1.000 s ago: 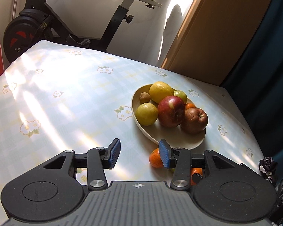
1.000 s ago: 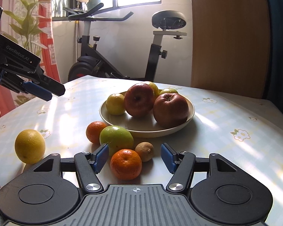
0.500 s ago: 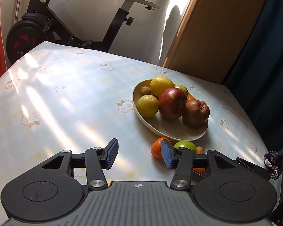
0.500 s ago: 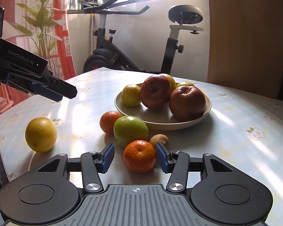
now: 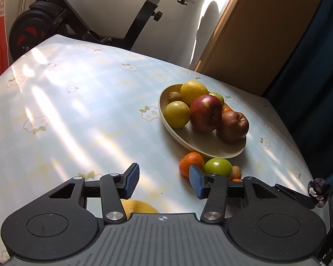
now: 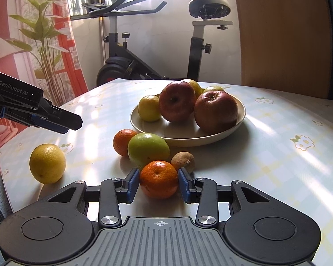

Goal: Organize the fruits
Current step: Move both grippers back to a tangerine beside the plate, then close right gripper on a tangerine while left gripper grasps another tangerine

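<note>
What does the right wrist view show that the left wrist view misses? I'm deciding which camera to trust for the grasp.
Only the right wrist view shows the right tool closing around the near tangerine, plus the whole lemon on the table. Only the left wrist view shows the left tool open with nothing between its pads. Both show the bowl, green apple and far tangerine.

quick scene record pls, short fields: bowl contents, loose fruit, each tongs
bowl: two red apples, yellow and green fruit
loose on table: yellow citrus, far mandarin, green fruit, kiwi, near mandarin
right tongs: just been closing, pads at the near mandarin's sides, contact unclear
left tongs: open, nothing between them, above the table
</note>
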Action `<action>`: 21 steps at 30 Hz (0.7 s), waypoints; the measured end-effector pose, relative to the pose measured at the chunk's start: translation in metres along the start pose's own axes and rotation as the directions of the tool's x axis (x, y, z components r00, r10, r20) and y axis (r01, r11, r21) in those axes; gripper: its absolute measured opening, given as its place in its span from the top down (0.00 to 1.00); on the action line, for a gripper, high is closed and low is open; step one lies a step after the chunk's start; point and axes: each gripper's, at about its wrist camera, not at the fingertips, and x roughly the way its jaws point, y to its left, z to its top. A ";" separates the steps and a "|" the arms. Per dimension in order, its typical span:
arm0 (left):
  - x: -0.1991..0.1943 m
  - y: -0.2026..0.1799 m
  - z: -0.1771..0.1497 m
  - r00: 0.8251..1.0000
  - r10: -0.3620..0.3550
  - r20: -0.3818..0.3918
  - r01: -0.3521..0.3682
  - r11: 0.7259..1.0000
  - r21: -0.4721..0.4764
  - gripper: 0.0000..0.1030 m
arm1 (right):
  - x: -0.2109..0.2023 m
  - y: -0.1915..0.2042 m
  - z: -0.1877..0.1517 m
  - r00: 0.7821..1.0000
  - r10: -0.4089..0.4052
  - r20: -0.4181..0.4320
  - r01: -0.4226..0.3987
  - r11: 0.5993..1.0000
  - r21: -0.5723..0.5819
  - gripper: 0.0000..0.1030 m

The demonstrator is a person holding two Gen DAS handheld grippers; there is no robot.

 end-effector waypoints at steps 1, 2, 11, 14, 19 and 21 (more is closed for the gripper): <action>0.002 -0.002 0.000 1.000 -0.006 -0.008 0.006 1.000 0.009 0.49 | 0.000 0.000 0.000 1.000 0.000 0.000 0.000 1.000 0.001 0.66; 0.005 -0.004 0.001 1.000 -0.016 -0.019 0.016 1.000 0.024 0.50 | 0.000 -0.001 0.001 1.000 0.002 0.000 -0.002 1.000 0.004 0.66; 0.030 -0.032 0.005 0.996 -0.061 -0.058 0.072 0.972 0.226 0.57 | -0.003 -0.004 -0.002 1.000 0.015 0.017 -0.015 1.000 0.023 0.66; 0.039 -0.037 0.007 0.996 -0.051 -0.076 0.070 0.963 0.262 0.58 | -0.004 -0.005 -0.002 1.000 0.020 0.018 -0.020 0.999 0.027 0.66; 0.052 -0.041 0.007 0.993 -0.045 -0.106 0.075 0.950 0.304 0.65 | -0.004 -0.005 -0.002 1.000 0.023 0.017 -0.023 0.999 0.031 0.66; 0.055 -0.041 0.007 0.993 -0.045 -0.113 0.078 0.950 0.303 0.65 | -0.004 -0.005 -0.002 1.000 0.025 0.016 -0.026 0.999 0.030 0.66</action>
